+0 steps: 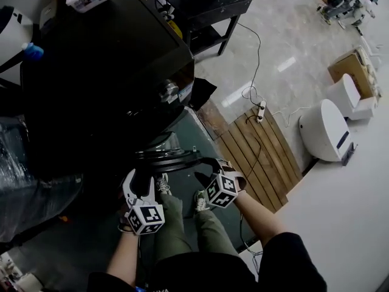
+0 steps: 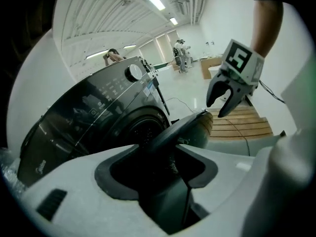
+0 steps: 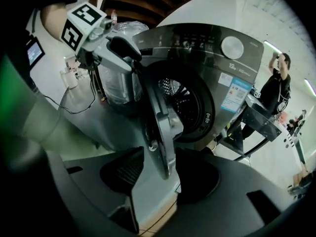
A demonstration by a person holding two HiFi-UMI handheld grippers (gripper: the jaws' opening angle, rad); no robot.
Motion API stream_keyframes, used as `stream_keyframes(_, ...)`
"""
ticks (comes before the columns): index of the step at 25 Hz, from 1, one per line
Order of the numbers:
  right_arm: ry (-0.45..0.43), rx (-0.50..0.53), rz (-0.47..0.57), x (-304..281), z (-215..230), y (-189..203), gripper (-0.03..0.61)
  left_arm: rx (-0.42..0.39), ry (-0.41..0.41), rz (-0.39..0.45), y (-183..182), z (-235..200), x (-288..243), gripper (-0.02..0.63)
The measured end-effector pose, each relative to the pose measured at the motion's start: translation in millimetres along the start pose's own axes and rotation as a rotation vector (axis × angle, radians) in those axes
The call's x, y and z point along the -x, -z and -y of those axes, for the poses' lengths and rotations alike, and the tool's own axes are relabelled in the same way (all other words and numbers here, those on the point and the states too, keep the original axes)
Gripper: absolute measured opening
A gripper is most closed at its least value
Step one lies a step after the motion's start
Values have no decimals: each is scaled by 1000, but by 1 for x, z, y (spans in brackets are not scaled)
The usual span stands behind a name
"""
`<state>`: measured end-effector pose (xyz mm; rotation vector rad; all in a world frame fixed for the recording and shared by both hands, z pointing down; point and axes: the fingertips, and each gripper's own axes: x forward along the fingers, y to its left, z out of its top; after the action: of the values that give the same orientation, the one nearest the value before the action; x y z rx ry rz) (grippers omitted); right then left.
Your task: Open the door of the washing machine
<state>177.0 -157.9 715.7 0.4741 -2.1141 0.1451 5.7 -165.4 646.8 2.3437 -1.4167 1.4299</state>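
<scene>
Black-fronted and glossy, the washing machine (image 1: 109, 72) stands with its round door (image 1: 173, 158) already swung well out from the cabinet, as the person above it holds a gripper on each side of the door's free rim. The right gripper view shows the door (image 3: 157, 117) almost edge-on, with the drum opening (image 3: 185, 100) laid bare just behind it. The left gripper (image 1: 140, 180) has its fingers apart. In its own view the dark rim of the door (image 2: 183, 131) runs up through the gap between them, and no pad can be seen pressing on it. The right gripper (image 1: 208, 174) is likewise spread. From the left gripper view it (image 2: 216, 107) hangs just above the rim with nothing between its fingers. The door lines up between them in its own view, but it is not gripped. A slatted wooden platform (image 1: 261, 157) lies on the floor to the right, near the door's swing. Judging by the exposed drum, the opening itself looks all but complete and the step in hand is the letting go. The next move probably calls for drawing both grippers back along the rim's plane so neither finger nudges the door toward closing. If more opening is wanted, a light push following the hinge's arc should do.
</scene>
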Motion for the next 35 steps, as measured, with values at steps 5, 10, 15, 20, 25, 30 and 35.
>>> stream_keyframes(5,26,-21,73,39,-9,0,202,130,-86,-63,10,5,9,239)
stream_keyframes(10,36,-41,127,67,-22,0,197,286,-126,-104,21,12,31,247)
stream_keyframes(15,34,-115,164,86,-32,4,193,389,-162,-111,26,23,55,247)
stream_keyframes(20,9,-171,180,98,-50,3,187,518,-130,-155,48,41,76,247)
stream_keyframes(25,-28,-142,191,102,-74,-19,179,693,-55,-124,64,50,96,247)
stream_keyframes(30,10,-146,227,109,-96,-58,179,832,39,-123,91,60,110,249)
stream_keyframes(35,64,-203,266,116,-126,-101,178,857,80,-119,127,59,135,252)
